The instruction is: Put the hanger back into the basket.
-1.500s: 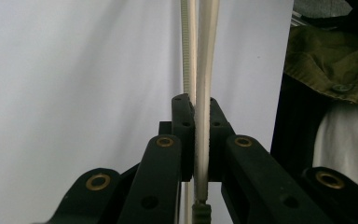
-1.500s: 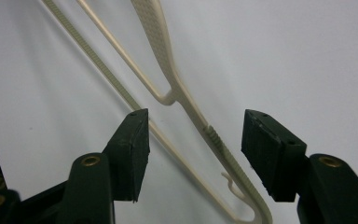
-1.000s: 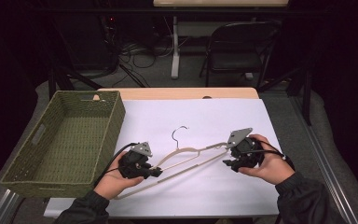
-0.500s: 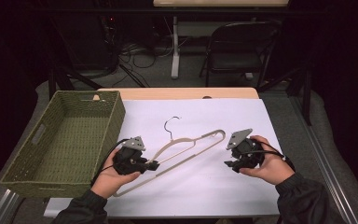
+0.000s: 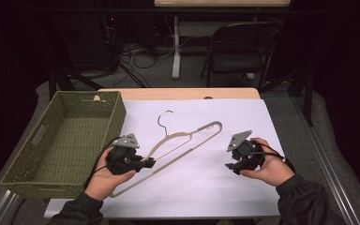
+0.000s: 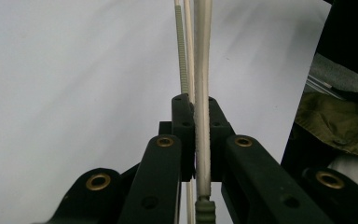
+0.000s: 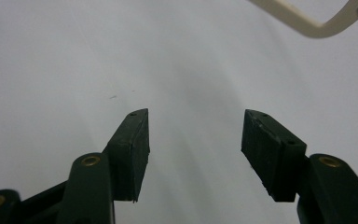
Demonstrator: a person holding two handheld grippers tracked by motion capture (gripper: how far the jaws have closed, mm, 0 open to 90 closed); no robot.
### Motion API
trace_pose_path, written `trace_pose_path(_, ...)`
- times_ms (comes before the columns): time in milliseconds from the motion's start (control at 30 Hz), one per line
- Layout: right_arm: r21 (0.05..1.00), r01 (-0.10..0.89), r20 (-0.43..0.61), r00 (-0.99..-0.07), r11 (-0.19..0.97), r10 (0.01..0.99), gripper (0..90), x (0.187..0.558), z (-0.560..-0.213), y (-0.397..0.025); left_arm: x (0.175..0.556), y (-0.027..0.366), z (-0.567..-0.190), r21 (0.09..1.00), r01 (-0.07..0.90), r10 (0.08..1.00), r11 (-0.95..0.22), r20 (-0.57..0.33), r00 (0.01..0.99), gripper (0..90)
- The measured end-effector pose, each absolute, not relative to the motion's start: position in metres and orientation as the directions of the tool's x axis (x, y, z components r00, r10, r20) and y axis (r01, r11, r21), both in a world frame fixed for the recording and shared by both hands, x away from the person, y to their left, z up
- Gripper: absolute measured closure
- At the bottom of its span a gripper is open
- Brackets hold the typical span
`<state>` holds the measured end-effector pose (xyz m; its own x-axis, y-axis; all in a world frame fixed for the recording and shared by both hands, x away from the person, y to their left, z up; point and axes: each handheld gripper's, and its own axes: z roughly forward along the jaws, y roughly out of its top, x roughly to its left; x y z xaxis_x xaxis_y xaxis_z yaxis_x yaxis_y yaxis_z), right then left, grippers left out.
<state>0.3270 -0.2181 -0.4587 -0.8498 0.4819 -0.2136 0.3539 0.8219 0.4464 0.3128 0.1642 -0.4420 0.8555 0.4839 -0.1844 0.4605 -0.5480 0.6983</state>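
Here the left claw clamps the hanger by its lower bar, just right of the basket; the right claw gapes wide, empty, nearby. Lift level, swinging the hook clear over the basket wall.

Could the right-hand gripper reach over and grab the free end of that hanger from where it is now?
Probably yes. The right gripper is open, and only bare white sheet lies between it and the hanger, whose other side the left gripper clamps.
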Motion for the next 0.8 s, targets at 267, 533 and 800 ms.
trace_pose_path(267, 0.441, 0.36, -0.204, -0.852, 0.823, 0.482, 41.5, 0.328, -0.459, -0.22, 0.307, 0.182, -0.418, 0.712, 0.457, 0.514, -0.533, -0.156, 0.843, 87.3)
trace_pose_path(533, 0.455, 0.376, -0.198, -0.841, 0.807, 0.503, 41.5, 0.33, -0.465, -0.222, 0.312, 0.23, -0.391, 0.738, 0.456, 0.562, -0.497, -0.127, 0.817, 87.2)
trace_pose_path(800, 0.444, 0.386, -0.191, -0.841, 0.808, 0.506, 41.5, 0.333, -0.466, -0.223, 0.322, 0.292, -0.376, 0.753, 0.474, 0.634, -0.456, -0.098, 0.767, 87.3)
